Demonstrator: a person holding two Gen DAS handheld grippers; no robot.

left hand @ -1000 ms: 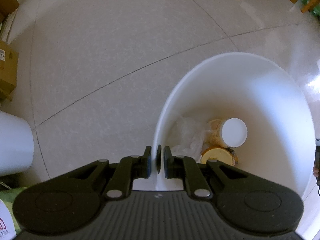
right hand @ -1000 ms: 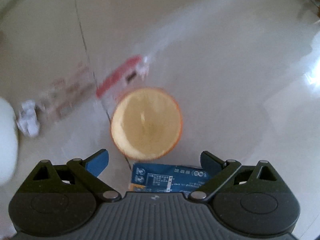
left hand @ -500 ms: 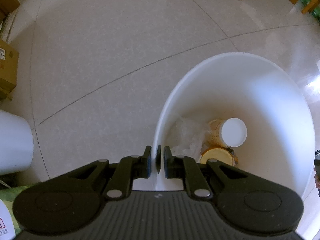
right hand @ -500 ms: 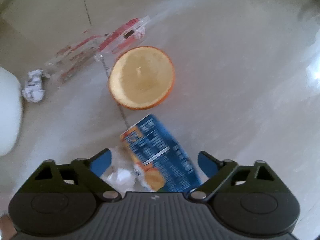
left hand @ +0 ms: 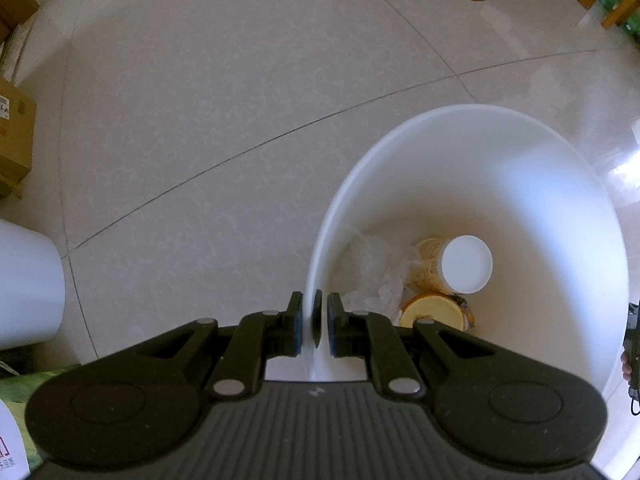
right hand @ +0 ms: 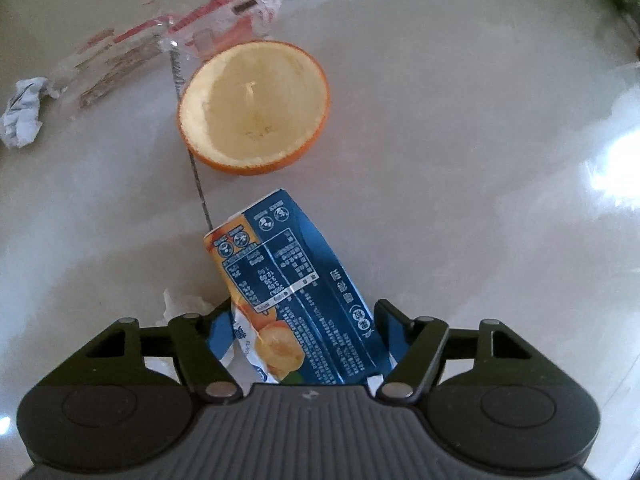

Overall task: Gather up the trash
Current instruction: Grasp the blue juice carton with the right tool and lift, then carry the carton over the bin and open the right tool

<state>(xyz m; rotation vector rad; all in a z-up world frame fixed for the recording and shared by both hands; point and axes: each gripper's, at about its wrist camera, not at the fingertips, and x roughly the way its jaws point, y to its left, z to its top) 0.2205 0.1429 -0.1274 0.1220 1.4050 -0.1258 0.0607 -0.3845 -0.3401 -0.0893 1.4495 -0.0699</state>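
Left wrist: left tool (left hand: 309,322) pointing down, clamped on bin (left hand: 520,184) rim | right tool (right hand: 298,334) pointing down, closing around carton (right hand: 296,292)

we see a flattened blue carton (right hand: 304,300) flat on the floor, an empty orange peel half (right hand: 254,108) cup-up just beyond, a clear wrapper (right hand: 176,40), and crumpled paper (right hand: 22,114) apart.

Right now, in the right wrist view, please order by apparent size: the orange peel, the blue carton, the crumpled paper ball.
1. blue carton, though it lies nearest the camera, so its lead is unsure.
2. orange peel, close behind it.
3. crumpled paper ball, clearly the smallest.
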